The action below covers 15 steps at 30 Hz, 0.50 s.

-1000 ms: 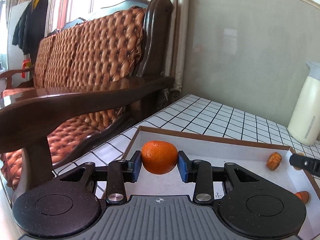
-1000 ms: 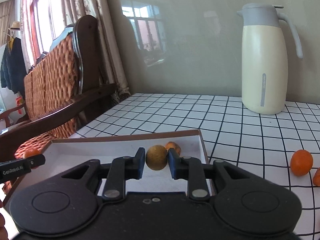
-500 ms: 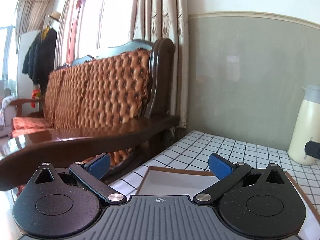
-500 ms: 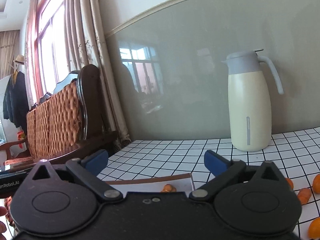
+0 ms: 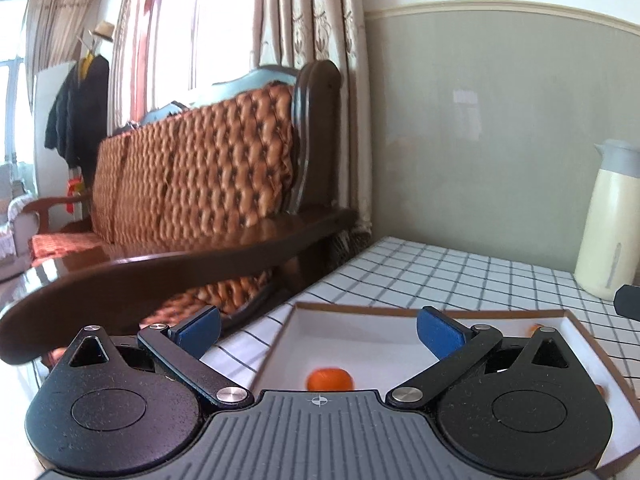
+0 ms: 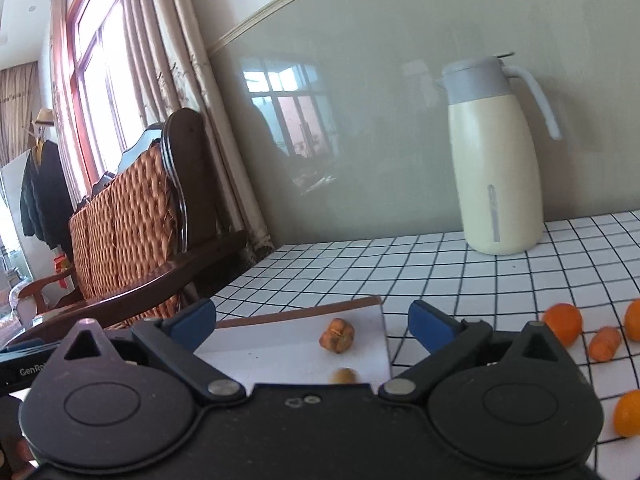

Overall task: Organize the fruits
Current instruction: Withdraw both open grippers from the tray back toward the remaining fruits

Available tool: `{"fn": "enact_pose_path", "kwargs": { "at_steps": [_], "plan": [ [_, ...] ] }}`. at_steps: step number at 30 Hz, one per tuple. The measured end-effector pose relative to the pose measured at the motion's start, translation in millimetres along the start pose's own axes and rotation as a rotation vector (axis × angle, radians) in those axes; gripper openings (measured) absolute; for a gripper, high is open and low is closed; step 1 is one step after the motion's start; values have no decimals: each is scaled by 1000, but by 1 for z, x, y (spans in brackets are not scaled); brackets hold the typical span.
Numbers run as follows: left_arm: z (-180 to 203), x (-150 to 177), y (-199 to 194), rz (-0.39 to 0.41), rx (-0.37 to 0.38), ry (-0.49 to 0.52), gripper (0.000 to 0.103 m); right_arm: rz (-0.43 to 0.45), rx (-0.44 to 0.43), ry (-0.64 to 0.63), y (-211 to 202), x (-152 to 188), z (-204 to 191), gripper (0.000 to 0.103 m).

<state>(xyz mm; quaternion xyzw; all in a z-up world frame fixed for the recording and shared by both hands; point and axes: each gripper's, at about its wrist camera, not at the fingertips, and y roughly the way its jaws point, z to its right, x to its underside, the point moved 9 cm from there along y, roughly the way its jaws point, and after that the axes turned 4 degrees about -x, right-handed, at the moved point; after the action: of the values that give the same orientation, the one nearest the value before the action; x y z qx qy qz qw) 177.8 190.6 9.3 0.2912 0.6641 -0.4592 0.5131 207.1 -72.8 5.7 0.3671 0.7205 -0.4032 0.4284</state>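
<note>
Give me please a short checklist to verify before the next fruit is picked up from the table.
1. Left tongs open and empty: ok.
2. Right tongs open and empty: ok.
3. Orange released and lying inside the box: ok.
4. Small brown fruit lying inside the box: ok.
5. Fruit waiting on the table, such as the nearest orange: ok, it lies free, right of the box.
6. Jug away from the loose fruit: ok.

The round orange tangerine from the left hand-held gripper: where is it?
Left wrist view: the round orange tangerine lies inside the shallow white tray, low centre.
</note>
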Motion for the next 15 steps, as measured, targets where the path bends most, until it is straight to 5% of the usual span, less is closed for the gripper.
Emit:
{"fn": "enact_pose_path", "kwargs": {
  "at_steps": [15],
  "plan": [
    [78,17,-53,21,146,79,103,42,91,-57,-62,-8,43,97]
  ]
}}
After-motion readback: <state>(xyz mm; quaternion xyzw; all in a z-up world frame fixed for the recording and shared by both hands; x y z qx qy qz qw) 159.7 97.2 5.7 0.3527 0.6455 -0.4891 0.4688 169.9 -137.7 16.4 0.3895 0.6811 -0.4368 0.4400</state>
